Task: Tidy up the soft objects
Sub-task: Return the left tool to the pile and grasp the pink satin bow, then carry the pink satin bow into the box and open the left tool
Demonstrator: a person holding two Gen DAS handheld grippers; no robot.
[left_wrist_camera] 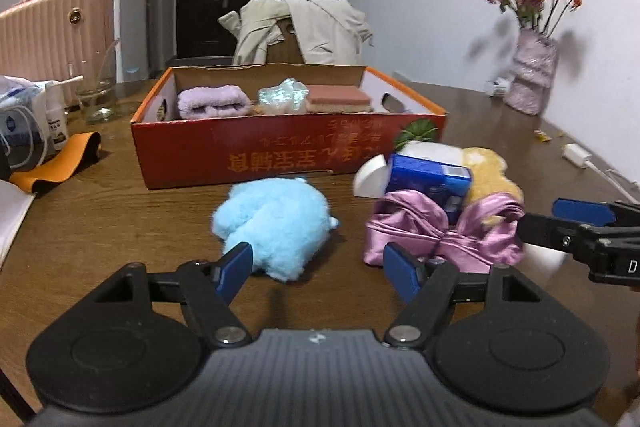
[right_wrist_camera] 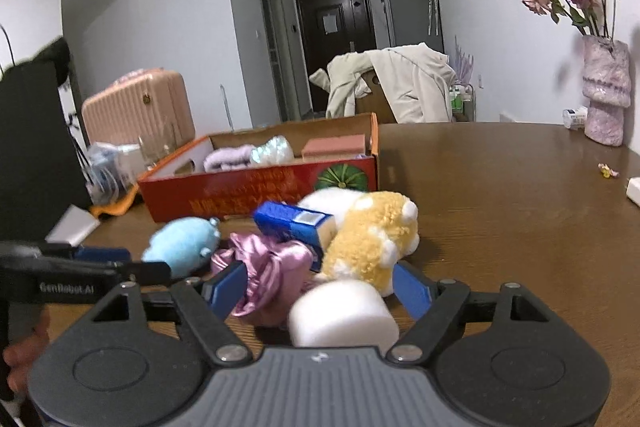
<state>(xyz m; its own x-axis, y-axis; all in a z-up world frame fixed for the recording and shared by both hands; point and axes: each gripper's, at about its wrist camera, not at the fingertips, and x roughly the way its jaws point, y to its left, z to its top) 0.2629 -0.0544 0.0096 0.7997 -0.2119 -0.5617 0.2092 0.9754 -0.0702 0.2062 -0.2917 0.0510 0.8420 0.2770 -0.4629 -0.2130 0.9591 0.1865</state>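
Observation:
The red cardboard box (left_wrist_camera: pixel 256 155) holds a lilac towel (left_wrist_camera: pixel 212 101), a shiny pale bundle (left_wrist_camera: pixel 282 97) and a pink sponge (left_wrist_camera: pixel 340 99). In front of it lie a light-blue plush (left_wrist_camera: pixel 276 223), a pink satin cloth (left_wrist_camera: pixel 440 235), a blue tissue pack (left_wrist_camera: pixel 428 179) and a yellow plush (right_wrist_camera: pixel 372 243). My left gripper (left_wrist_camera: pixel 320 271) is open just short of the blue plush, with nothing between its fingers. My right gripper (right_wrist_camera: pixel 320 289) is open, and a white foam roll (right_wrist_camera: pixel 344 315) lies between its fingers, with a gap on the left side.
The wooden table (right_wrist_camera: pixel 500 195) has a vase of dried roses (right_wrist_camera: pixel 604 87) at the far right, and a glass jug (left_wrist_camera: pixel 98 95), bottles and an orange strap (left_wrist_camera: pixel 60 163) at the left. A charger (left_wrist_camera: pixel 576 153) lies near the right edge. A draped chair (left_wrist_camera: pixel 304 31) stands behind the box.

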